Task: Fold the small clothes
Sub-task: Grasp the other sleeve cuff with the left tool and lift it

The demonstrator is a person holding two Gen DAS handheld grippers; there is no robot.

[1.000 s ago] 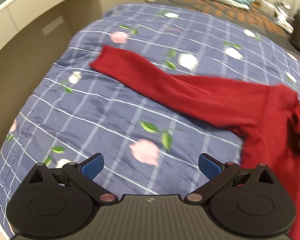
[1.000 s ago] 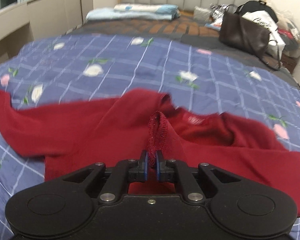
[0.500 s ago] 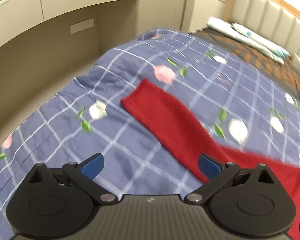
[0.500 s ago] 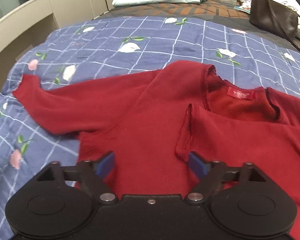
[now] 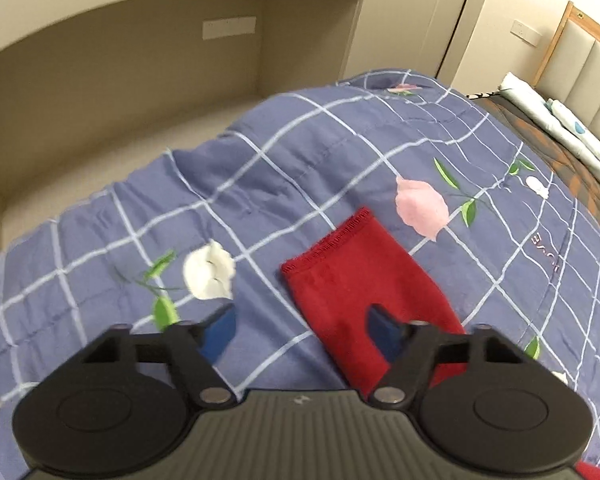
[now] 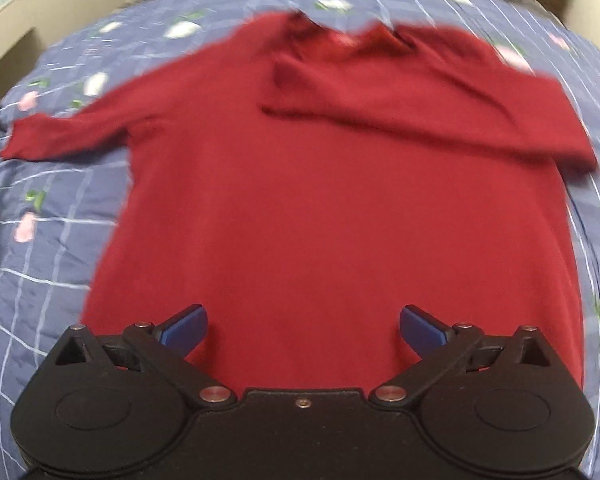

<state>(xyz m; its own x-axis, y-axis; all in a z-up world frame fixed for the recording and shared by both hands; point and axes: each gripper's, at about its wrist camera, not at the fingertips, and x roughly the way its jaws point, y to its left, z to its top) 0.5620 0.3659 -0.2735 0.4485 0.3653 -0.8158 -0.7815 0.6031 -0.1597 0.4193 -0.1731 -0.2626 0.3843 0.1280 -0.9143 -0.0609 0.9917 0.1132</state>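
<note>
One sleeve (image 6: 420, 96) is lying folded across the red sweater (image 6: 320, 220); left gripper (image 5: 300, 328), jaws closing, nothing pinched, is nearing the other cuff (image 5: 340, 240) mid-frame. Right gripper (image 6: 302, 326) jaws are opening, empty.

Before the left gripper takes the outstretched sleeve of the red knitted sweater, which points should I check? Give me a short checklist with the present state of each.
1. Cuff of the outstretched left sleeve in view and flat on the blue checked floral quilt: ok.
2. Left gripper over the sleeve: partly; sleeve sits toward its right finger; jaws closing, nothing pinched: not ok.
3. Right gripper free of the red knitted sweater: jaws opening, nothing between them: ok.
4. Other sleeve already folded across the chest: ok.
5. Sweater body smooth: picture blurred: cannot tell.
</note>
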